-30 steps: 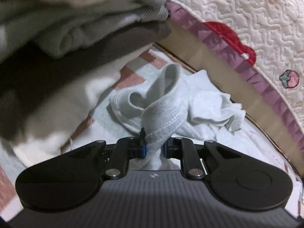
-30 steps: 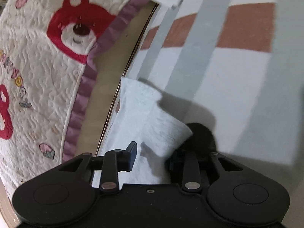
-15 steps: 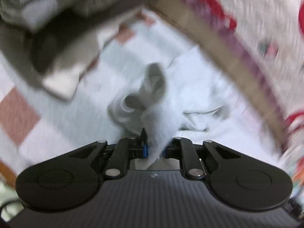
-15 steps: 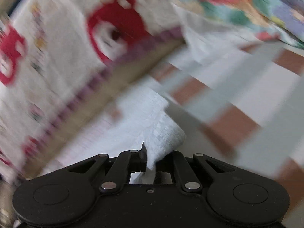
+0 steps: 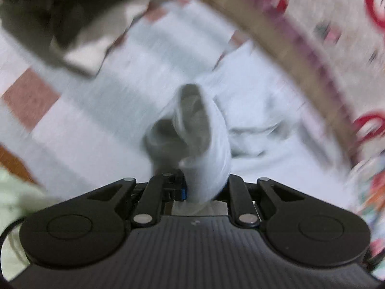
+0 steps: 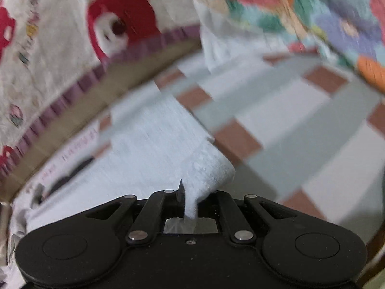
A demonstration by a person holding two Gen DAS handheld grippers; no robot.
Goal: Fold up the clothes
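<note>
**Both grippers clamped on one pale garment over a checked sheet**

Left wrist view: the left gripper [image 5: 202, 190] has its jaws drawn close on a bunched loop of the pale blue-white garment [image 5: 207, 144]. The loop rises from the jaws, twisted, with a shaded grey hollow inside. The rest of the garment lies crumpled on the checked sheet [image 5: 72, 130] beyond. Only this view shows a pile of folded clothes [image 5: 60, 12], grey and cream, at upper left; the number of items in it cannot be told through the blur.

Right wrist view: the right gripper [image 6: 190, 207] is closed tight on a folded edge of the same garment [image 6: 154, 149], a thin strip of cloth passing between the jaws. From there the cloth spreads flat to the left, textured, with faint pink print and a dark mark near its left end. Only this view shows a floral quilt [image 6: 300, 12] at upper right.

Both views show a quilted cover with red bears [image 6: 60, 36] along the sheet's edge, with a purple border.

Count: one garment held, two grippers, one sheet, two quilted covers.
</note>
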